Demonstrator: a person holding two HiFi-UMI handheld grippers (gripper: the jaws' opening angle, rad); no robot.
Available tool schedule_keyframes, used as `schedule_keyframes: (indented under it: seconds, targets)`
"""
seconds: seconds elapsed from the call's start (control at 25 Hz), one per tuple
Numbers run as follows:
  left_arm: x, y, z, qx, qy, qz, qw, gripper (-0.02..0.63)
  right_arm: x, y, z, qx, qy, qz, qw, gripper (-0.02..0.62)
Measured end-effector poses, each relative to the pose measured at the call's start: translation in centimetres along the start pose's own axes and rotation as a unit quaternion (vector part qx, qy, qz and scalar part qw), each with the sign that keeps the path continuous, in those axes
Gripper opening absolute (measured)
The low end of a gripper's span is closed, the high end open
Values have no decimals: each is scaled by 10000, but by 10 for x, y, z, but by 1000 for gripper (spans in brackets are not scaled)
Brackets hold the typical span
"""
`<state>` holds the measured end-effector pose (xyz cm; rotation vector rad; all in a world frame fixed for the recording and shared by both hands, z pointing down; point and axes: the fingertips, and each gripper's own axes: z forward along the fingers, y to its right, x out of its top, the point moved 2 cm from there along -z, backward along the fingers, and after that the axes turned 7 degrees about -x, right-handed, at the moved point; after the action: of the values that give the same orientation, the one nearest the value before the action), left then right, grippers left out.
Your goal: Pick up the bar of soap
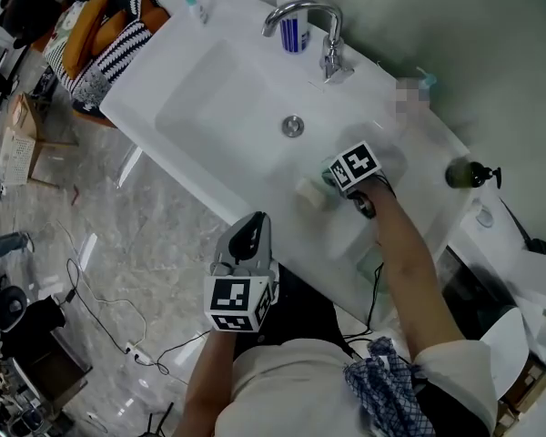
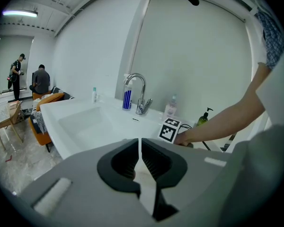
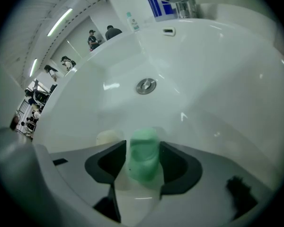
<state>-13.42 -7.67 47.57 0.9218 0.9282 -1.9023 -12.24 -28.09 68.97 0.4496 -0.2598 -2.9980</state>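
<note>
White washbasin surface point(image 1: 209, 89) fills the upper part of the head view, with the faucet point(image 1: 320, 27) at the far rim and the drain point(image 1: 293, 126) in the bowl. My right hand-held gripper point(image 1: 331, 175) reaches down onto the near-right slope of the bowl. A cream bar of soap point(image 1: 309, 192) lies just beside its tip. My left hand-held gripper point(image 1: 253, 226) hangs off the near edge, over the floor point(image 1: 100, 271), well apart from both.

Left gripper view: jaws pressed together, only a thin slit between them, nothing in it. Bowl and my right arm point(image 2: 217, 124) show beyond.

Right gripper view: jaws spread. The green bar of soap point(image 3: 144, 157) stands between them, blurred. I see a narrow gap on each side, so the pads do not seem to press it. The cream bar of soap sits on the bowl just left of the left jaw. The drain lies further up the bowl.
</note>
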Motion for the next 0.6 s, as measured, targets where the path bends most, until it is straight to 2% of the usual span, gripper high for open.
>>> schedule_keyframes:
  seconds: [0.44, 0.6]
  targets:
    - [7, -4, 8, -121, 79, -40, 9999, 31, 5, 7, -33, -42, 319, 21, 9995, 216]
    - [9, -11, 4, -154, 61, 21, 9999, 32, 20, -2, -45, -61, 753, 117, 9971, 216]
